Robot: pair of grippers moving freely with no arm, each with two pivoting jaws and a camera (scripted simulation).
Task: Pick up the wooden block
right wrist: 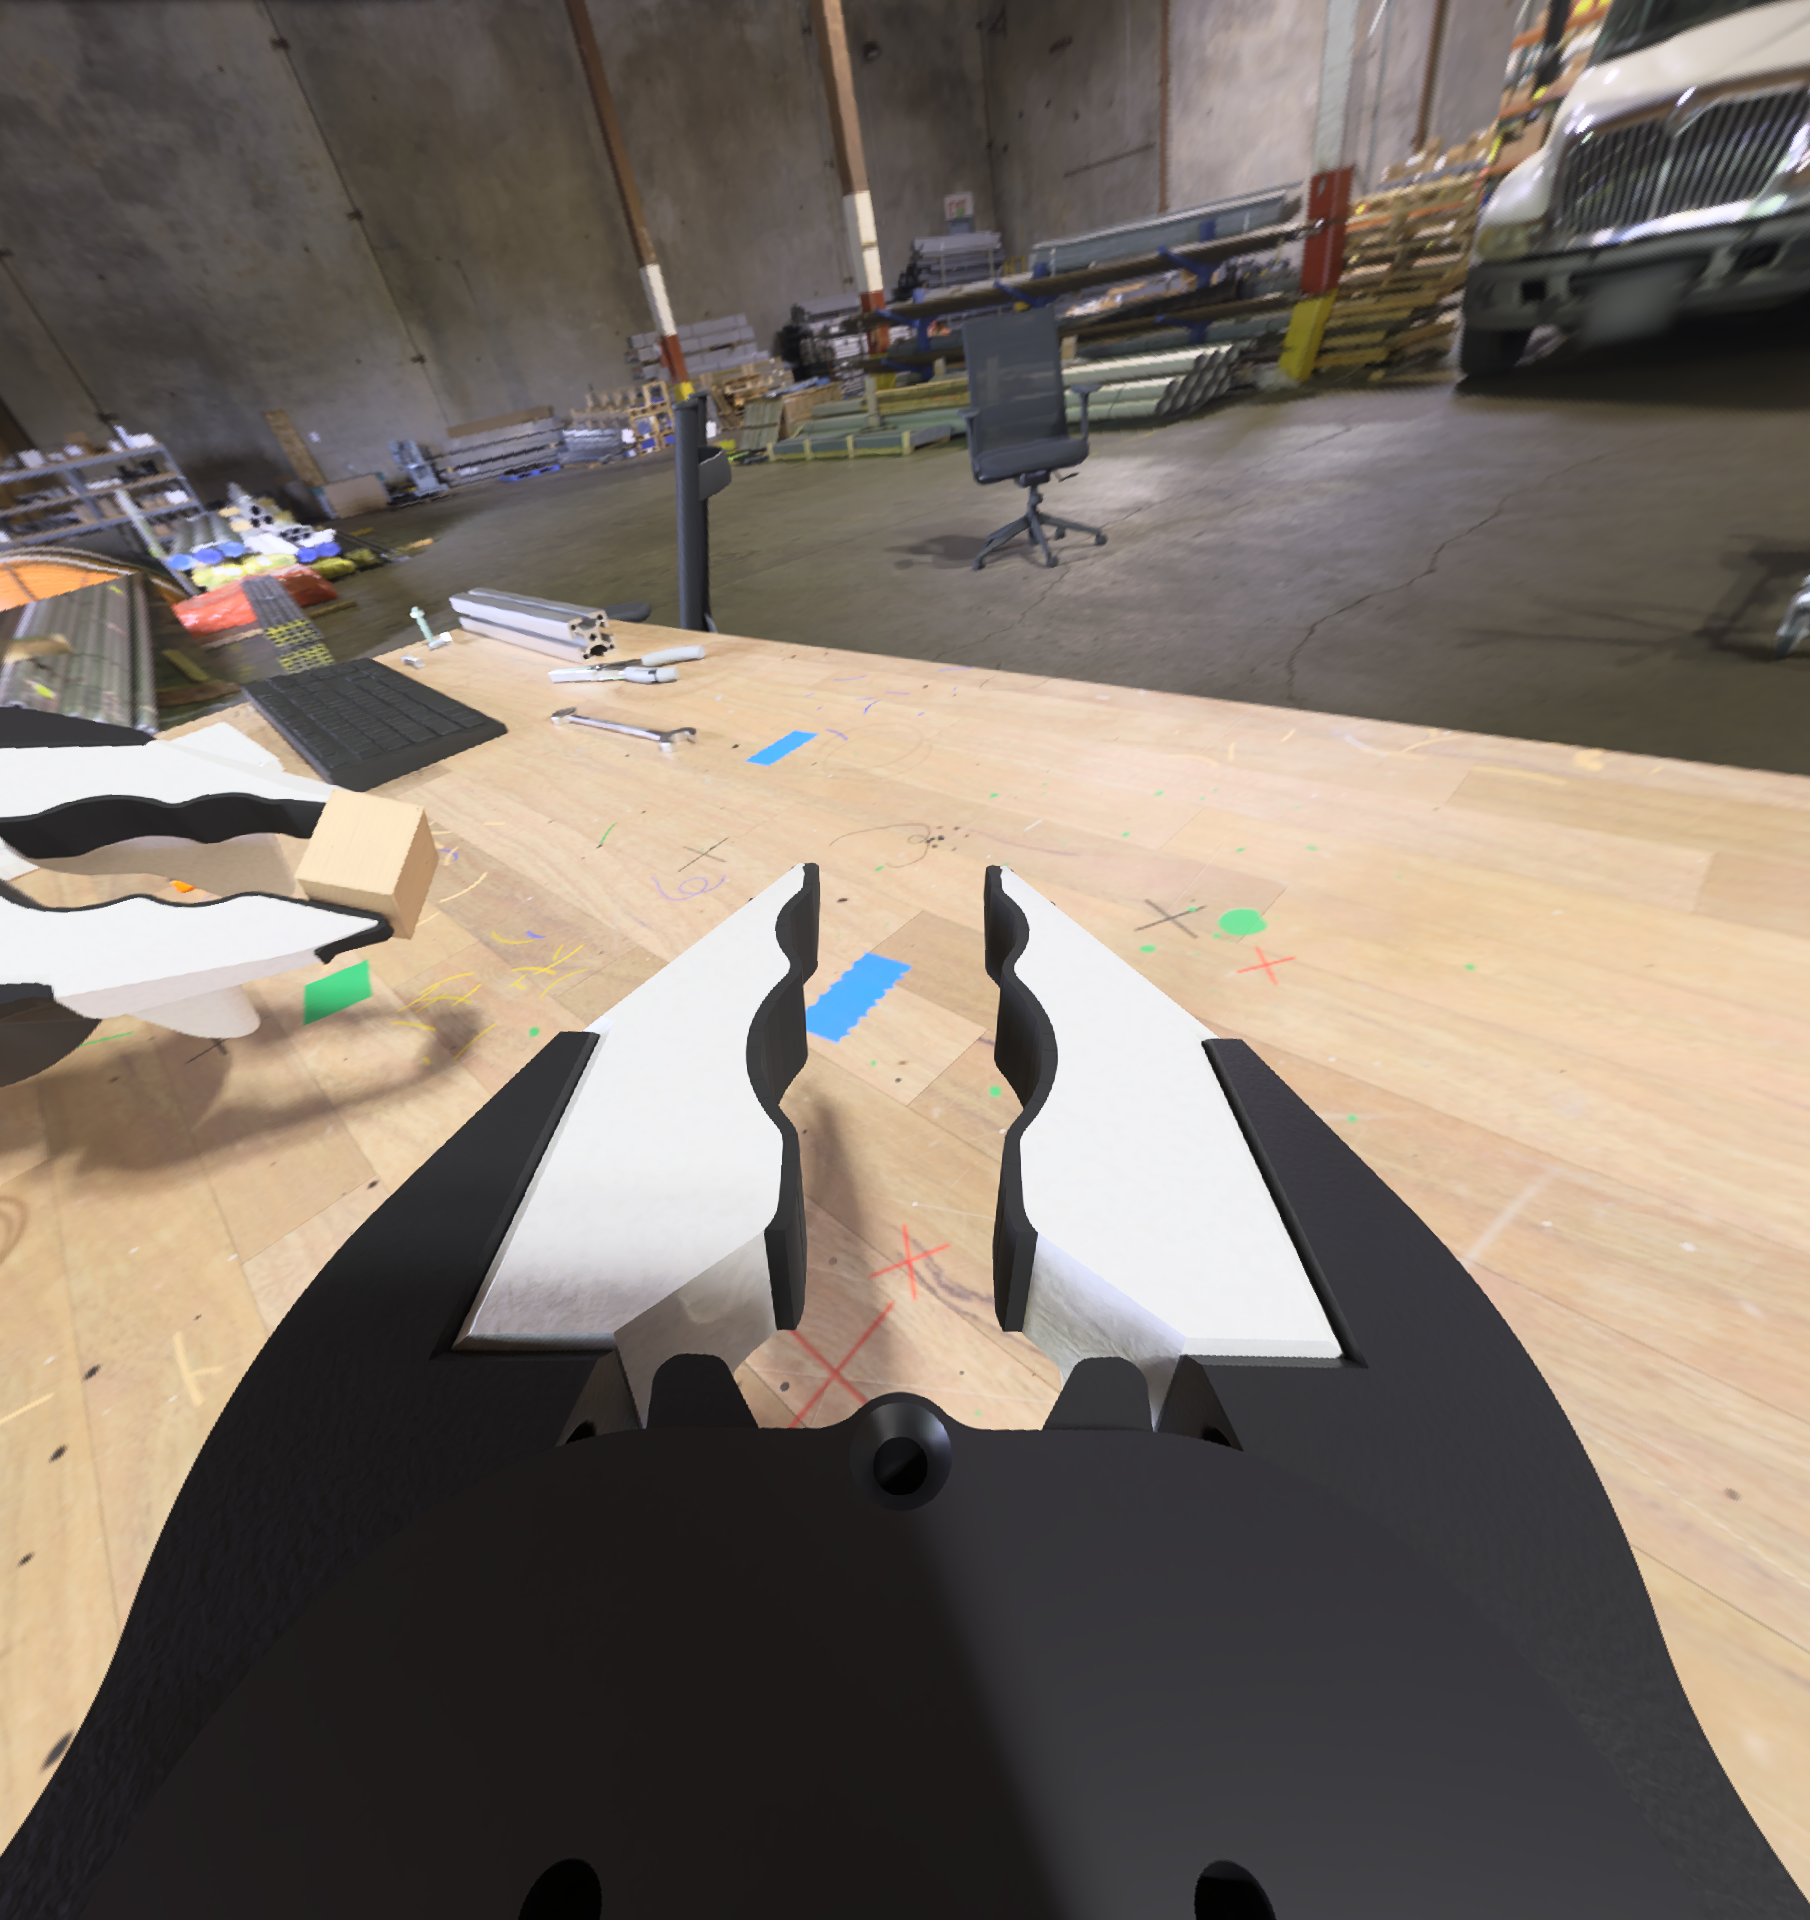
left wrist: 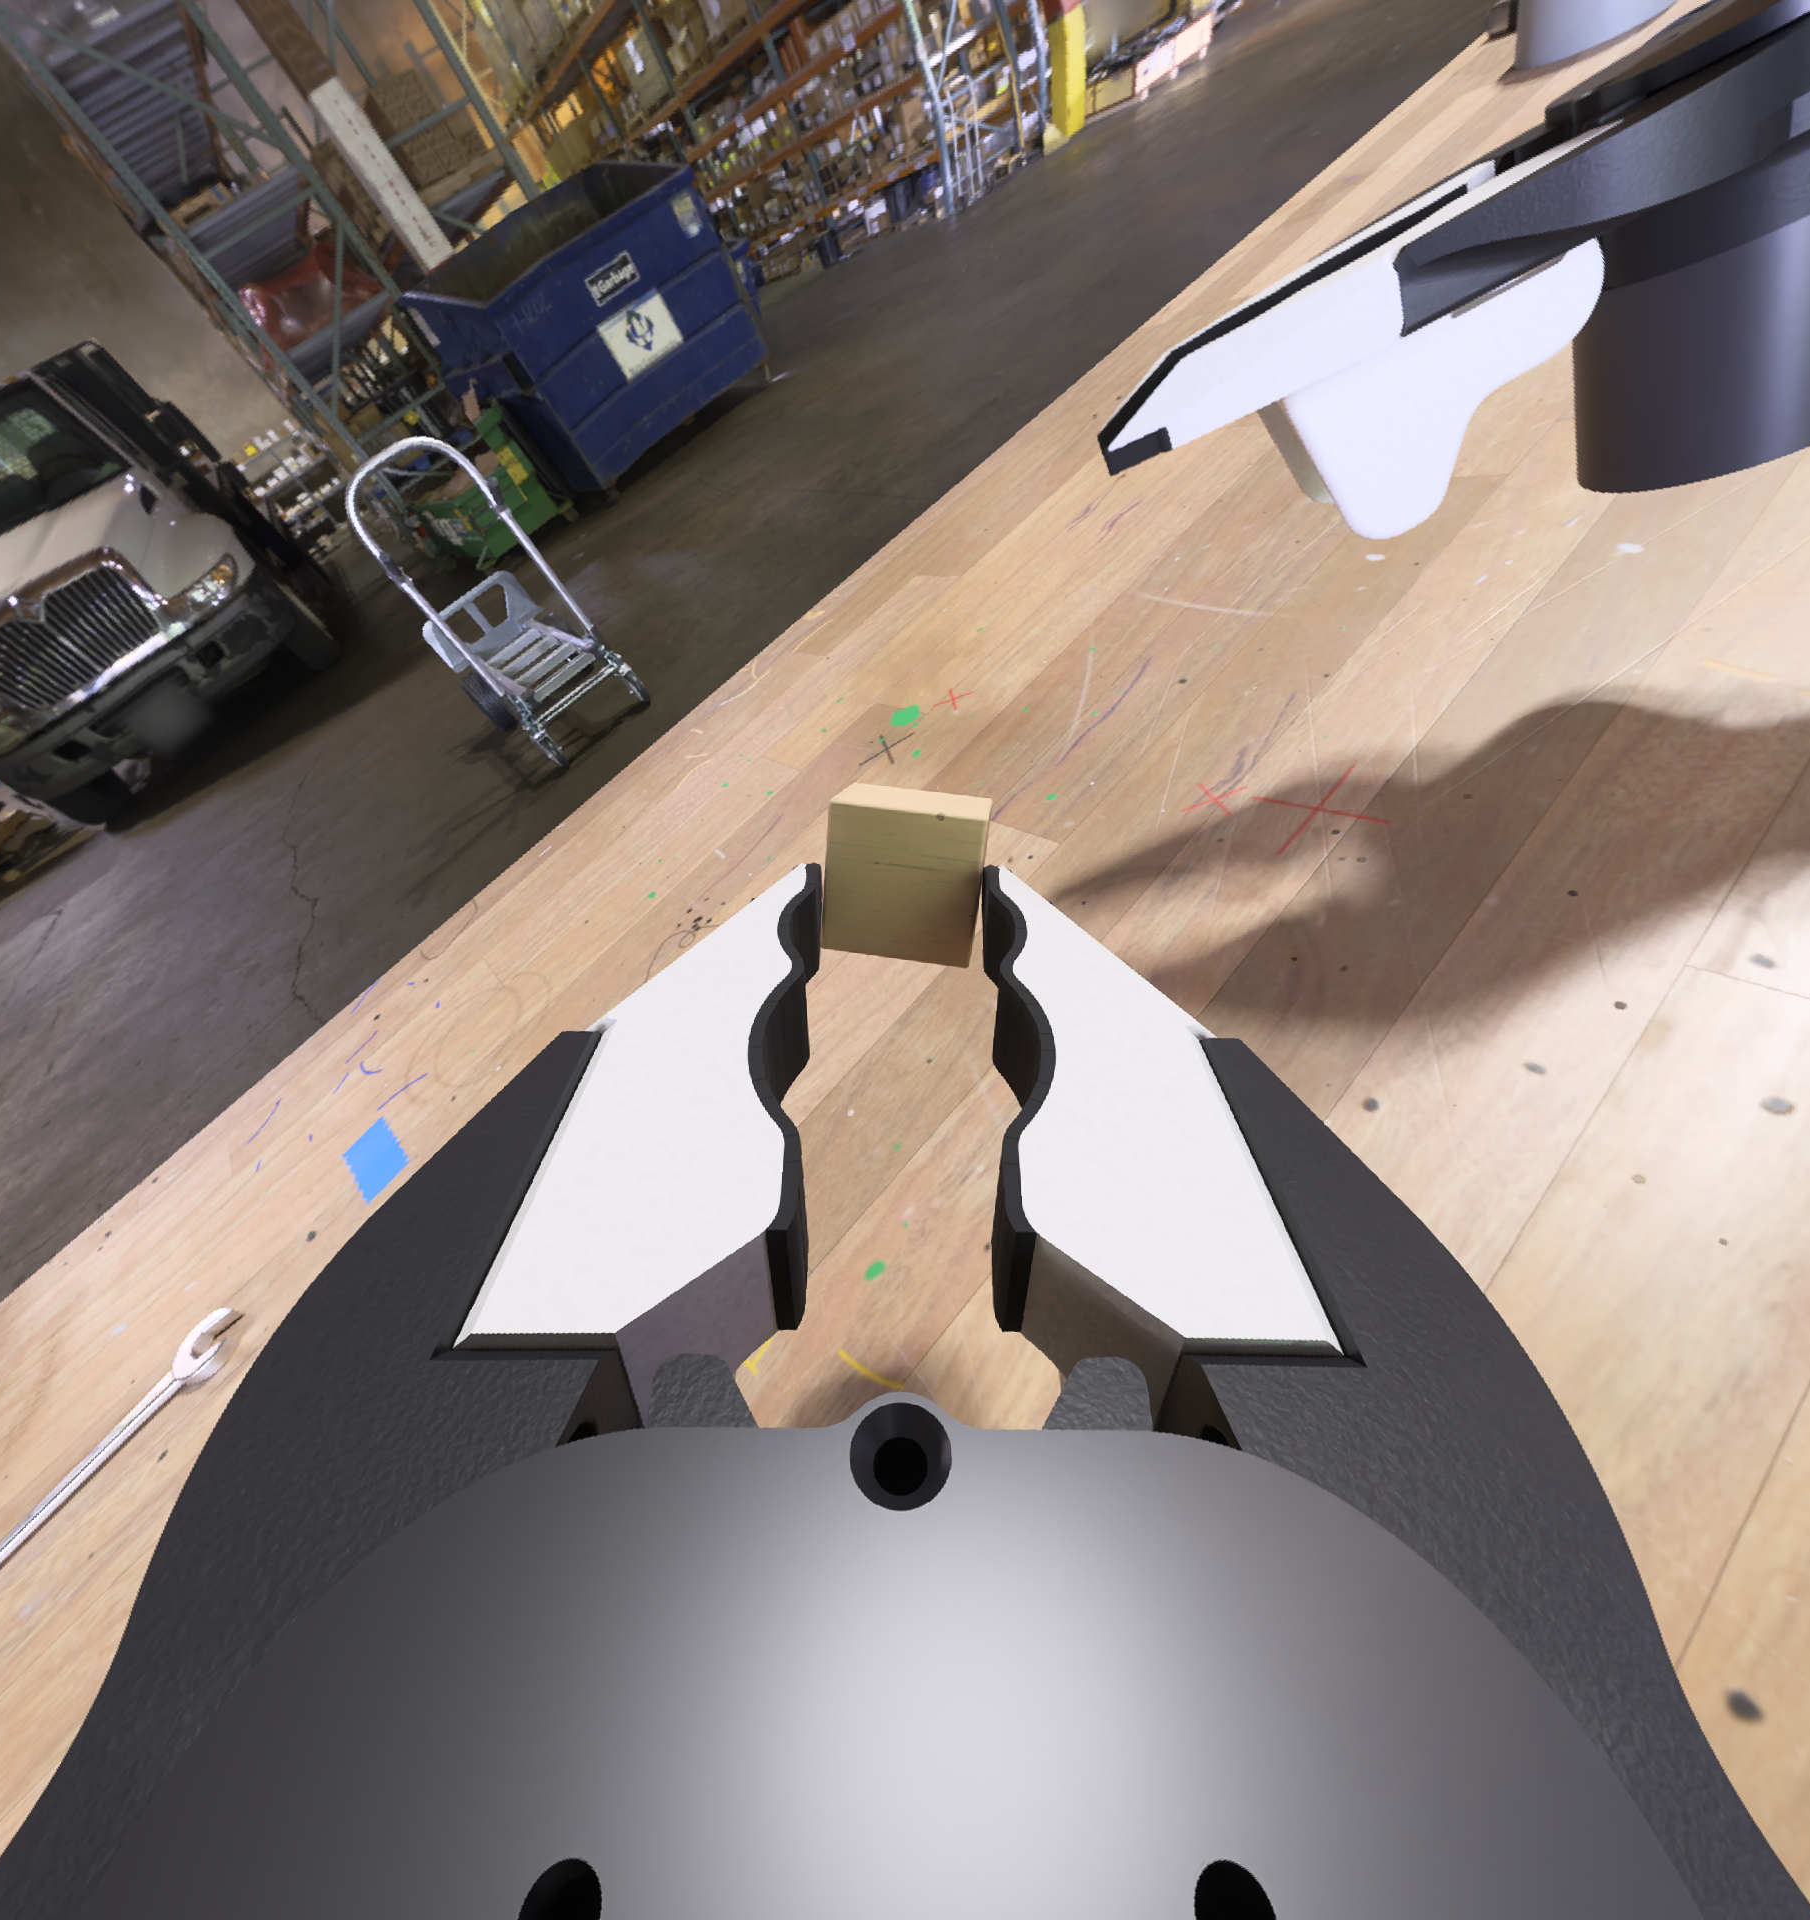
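Room: a warehouse is stretching out past the desk [right wrist: 1400, 935], with a truck [left wrist: 80, 582] standing beyond the desk edge, ahead and to the left of the left tongs.
Desk: scuffed pale planks are carrying paint dabs, tape marks, a keyboard [right wrist: 371, 717] and a wrench [right wrist: 620, 725], all lying well ahead of the right tongs and clear of the work.
Block: the wooden block [left wrist: 903, 883] is sitting between the tips of the left tongs, apparently raised off the desk.
Left tongs: the left tongs [left wrist: 899, 902] are pinching the block by two opposite flat faces, at the very tips, which is probably keeping it from twisting.
Right tongs: the right tongs [right wrist: 901, 902] are hanging parted and empty, off to the right of the left tongs, likely staying out of the way.
Progress: the lift is looking close to done.
Risk: a tip-only hold is leaving little margin.
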